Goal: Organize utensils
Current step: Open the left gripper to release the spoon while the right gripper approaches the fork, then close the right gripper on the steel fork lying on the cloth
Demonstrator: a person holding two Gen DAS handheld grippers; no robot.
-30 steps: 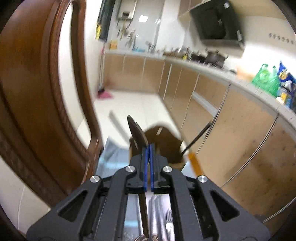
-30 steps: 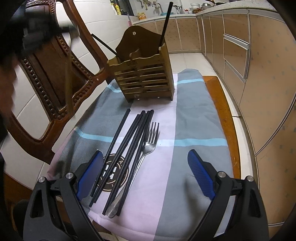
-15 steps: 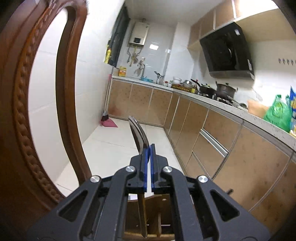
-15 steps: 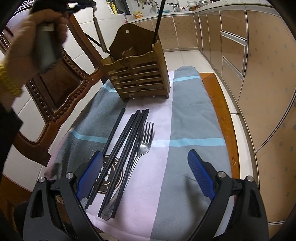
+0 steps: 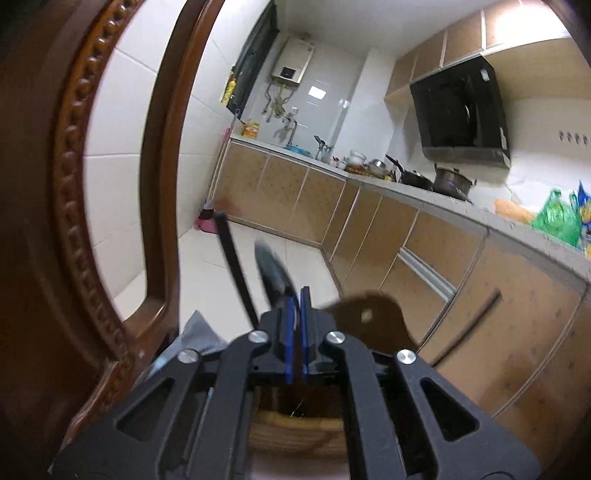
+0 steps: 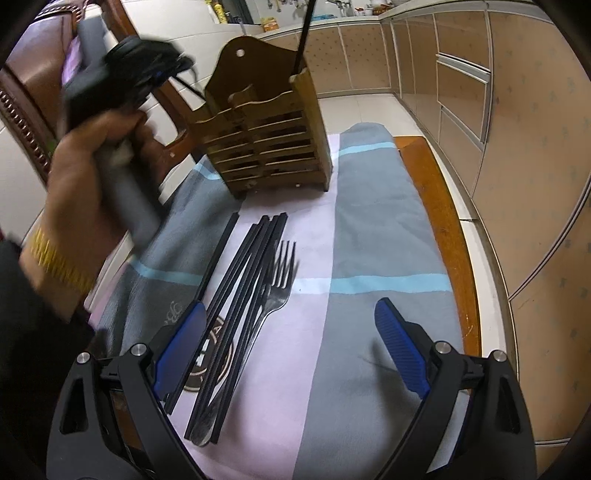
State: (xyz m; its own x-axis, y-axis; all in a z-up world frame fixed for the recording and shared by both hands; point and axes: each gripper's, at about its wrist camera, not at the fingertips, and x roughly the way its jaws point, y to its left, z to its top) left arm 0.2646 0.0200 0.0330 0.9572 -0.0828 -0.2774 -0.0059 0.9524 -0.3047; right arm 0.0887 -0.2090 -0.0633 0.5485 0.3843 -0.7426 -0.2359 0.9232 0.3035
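Observation:
My left gripper is shut on a metal spoon, bowl up, handle pointing down over the wooden utensil holder. In the right wrist view the left gripper hovers, blurred, above the holder's left side. A black chopstick stands in the holder's right compartment, another on the left. My right gripper is open and empty, low over the cloth. Several black chopsticks and a fork lie on the cloth before it.
A striped grey and pink cloth covers the wooden table. A carved wooden chair back stands close on the left. Kitchen cabinets run along the right.
My left gripper has come down with the spoon over the holder's left side and tilted forward. My right gripper moved slightly closer to the utensils, still open.

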